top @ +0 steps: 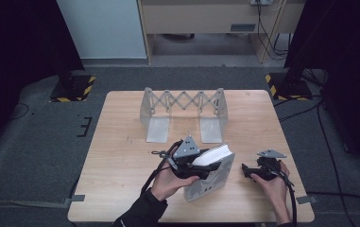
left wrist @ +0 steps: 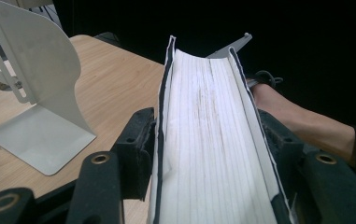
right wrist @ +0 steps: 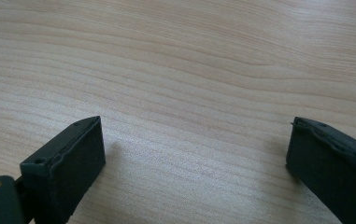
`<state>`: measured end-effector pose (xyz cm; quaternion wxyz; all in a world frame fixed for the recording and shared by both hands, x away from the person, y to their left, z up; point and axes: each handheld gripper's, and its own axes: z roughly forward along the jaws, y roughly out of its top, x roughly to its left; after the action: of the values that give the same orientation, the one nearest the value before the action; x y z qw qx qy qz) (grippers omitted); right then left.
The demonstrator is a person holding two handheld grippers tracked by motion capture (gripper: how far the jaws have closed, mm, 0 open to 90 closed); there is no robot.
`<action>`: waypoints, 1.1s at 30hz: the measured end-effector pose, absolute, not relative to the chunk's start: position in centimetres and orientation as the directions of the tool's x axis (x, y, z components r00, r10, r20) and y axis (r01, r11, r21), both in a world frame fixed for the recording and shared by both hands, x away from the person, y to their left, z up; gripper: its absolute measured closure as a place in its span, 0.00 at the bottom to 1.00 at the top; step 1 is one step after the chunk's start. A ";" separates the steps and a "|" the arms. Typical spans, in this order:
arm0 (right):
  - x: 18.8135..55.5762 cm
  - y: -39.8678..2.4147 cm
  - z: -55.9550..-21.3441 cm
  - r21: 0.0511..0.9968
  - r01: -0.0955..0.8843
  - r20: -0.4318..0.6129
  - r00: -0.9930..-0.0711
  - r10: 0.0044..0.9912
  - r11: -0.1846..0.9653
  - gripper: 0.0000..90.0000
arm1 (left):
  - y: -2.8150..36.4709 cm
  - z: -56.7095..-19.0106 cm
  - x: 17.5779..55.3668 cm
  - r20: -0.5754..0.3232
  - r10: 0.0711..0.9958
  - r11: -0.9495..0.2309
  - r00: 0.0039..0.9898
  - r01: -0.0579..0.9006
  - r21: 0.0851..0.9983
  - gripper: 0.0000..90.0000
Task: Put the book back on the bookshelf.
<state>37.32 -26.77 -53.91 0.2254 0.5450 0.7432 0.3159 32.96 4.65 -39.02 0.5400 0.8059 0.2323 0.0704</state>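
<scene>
here, my left gripper (top: 201, 166) clamps the book (top: 210, 172) by its covers, pages up, just in front of the metal bookend rack (top: 183, 112); my right gripper (top: 251, 171) rests wide apart beside it on the table (top: 121, 156).

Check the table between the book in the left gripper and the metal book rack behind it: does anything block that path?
Nothing visible does. The left gripper clamps the book; bare table lies between it and the rack.
</scene>
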 end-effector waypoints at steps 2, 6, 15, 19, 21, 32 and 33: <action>37.3 -26.8 -53.9 0.715 0.668 0.009 -0.304 0.953 0.206 0.05 | 4.7 -39.0 32.9 -0.136 0.450 -0.308 0.883 0.296 0.904 0.51; 37.3 -26.8 -53.9 0.715 0.668 0.010 -0.304 0.953 0.206 0.05 | 4.6 -39.1 32.8 -0.129 0.447 -0.305 0.885 0.287 0.908 0.53; 37.3 -26.8 -53.9 0.716 0.666 0.008 -0.305 0.952 0.208 0.05 | 4.5 -38.9 32.7 -0.093 0.463 -0.318 0.881 0.264 0.911 0.57; 37.4 -26.8 -53.9 0.717 0.665 0.007 -0.306 0.952 0.208 0.05 | 4.4 -38.9 32.7 -0.084 0.475 -0.317 0.876 0.259 0.912 0.57; 37.4 -26.8 -53.9 0.717 0.665 0.008 -0.304 0.953 0.206 0.05 | 4.5 -38.9 32.7 -0.088 0.485 -0.312 0.870 0.266 0.912 0.58; 37.4 -26.8 -53.9 0.714 0.667 0.007 -0.308 0.951 0.211 0.05 | 6.5 -37.8 33.3 -0.147 0.545 -0.235 0.826 0.319 0.918 0.58; 37.4 -26.8 -53.9 0.714 0.668 0.008 -0.306 0.952 0.209 0.05 | 6.8 -37.5 33.3 -0.149 0.550 -0.223 0.821 0.317 0.922 0.58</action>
<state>37.35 -26.78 -53.90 0.2252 0.5441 0.7443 0.3150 33.32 6.84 -37.49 0.5568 0.7750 0.2799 0.1048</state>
